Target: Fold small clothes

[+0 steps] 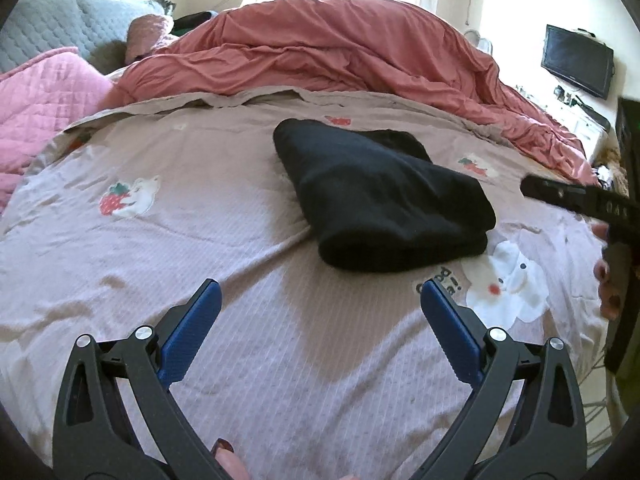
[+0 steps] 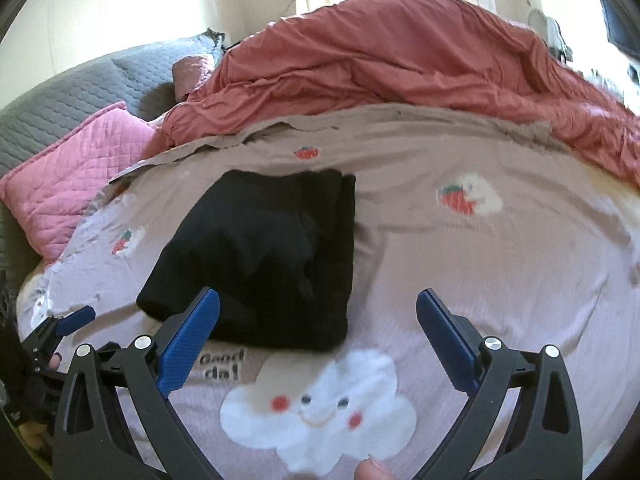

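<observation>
Black clothes point(image 1: 380, 196) sit folded in a thick pile on the pinkish bed sheet point(image 1: 160, 240), mid bed, w/ nothing touching them. My left claw point(image 1: 320, 300) is wide apart, over bare sheet near me. My right claw point(image 2: 318, 312) is wide too, its left finger point(image 2: 196, 332) just at the pile's near edge. Red blanket point(image 1: 340, 52) is bunched far back, pink pillow point(image 2: 76, 184) far left.
</observation>
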Action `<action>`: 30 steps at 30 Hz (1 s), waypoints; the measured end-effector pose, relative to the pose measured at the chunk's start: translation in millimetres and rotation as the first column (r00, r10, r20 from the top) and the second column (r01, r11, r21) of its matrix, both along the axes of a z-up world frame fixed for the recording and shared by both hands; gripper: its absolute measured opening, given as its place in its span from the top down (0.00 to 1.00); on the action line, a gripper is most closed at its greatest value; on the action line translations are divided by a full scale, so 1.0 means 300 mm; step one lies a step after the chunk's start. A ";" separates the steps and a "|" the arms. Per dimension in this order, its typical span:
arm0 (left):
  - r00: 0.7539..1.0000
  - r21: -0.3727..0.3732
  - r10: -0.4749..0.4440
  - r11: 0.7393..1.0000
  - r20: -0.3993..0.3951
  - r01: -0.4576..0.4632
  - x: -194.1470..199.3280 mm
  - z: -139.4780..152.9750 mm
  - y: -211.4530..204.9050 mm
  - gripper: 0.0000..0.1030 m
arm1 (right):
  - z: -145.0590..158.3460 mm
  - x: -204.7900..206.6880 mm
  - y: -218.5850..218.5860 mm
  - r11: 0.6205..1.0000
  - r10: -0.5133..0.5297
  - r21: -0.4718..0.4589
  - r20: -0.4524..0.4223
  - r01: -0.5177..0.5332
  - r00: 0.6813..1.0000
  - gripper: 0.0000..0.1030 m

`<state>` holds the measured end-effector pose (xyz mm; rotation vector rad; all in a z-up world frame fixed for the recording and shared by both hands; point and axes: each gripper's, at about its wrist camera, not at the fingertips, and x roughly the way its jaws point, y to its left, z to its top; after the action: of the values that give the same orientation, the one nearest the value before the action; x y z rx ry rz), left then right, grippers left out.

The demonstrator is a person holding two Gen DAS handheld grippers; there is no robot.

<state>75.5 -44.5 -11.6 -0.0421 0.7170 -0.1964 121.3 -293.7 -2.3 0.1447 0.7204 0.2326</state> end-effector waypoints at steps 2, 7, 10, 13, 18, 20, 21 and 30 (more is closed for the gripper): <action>1.000 -0.016 0.011 1.000 -0.024 -0.011 -0.007 -0.004 0.017 0.09 | -0.023 -0.028 0.003 1.000 -0.006 0.014 -0.017 0.006 1.000 0.05; 0.996 -0.031 0.036 0.999 -0.077 -0.038 -0.019 -0.022 0.042 0.09 | -0.077 -0.080 0.045 1.000 0.019 -0.017 -0.048 -0.020 0.999 0.05; 0.995 -0.024 0.044 0.999 -0.093 -0.046 -0.026 -0.028 0.045 0.09 | -0.100 -0.095 0.078 0.999 0.036 -0.031 -0.059 -0.038 0.998 0.05; 0.994 -0.013 0.048 0.999 -0.102 -0.049 -0.029 -0.032 0.043 0.09 | -0.106 -0.097 0.090 0.999 0.046 -0.013 -0.071 -0.047 0.996 0.05; 0.993 -0.006 0.049 0.999 -0.104 -0.049 -0.030 -0.034 0.040 0.09 | -0.101 -0.100 0.108 0.998 0.055 -0.020 -0.065 -0.057 0.996 0.05; 0.993 -0.005 0.050 0.999 -0.107 -0.051 -0.029 -0.035 0.041 0.09 | -0.102 -0.100 0.108 0.998 0.057 -0.019 -0.068 -0.058 0.996 0.05; 0.993 -0.005 0.051 0.999 -0.107 -0.052 -0.028 -0.035 0.041 0.09 | -0.101 -0.100 0.108 0.998 0.055 -0.020 -0.068 -0.056 0.996 0.05; 0.992 -0.002 0.059 0.998 -0.111 -0.059 -0.023 -0.037 0.044 0.09 | -0.107 -0.098 0.111 0.998 0.058 -0.019 -0.076 -0.059 0.995 0.05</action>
<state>68.6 -31.5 -22.8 -0.0794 0.8253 -0.1402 92.0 -260.3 -34.5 0.1123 0.8031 0.2762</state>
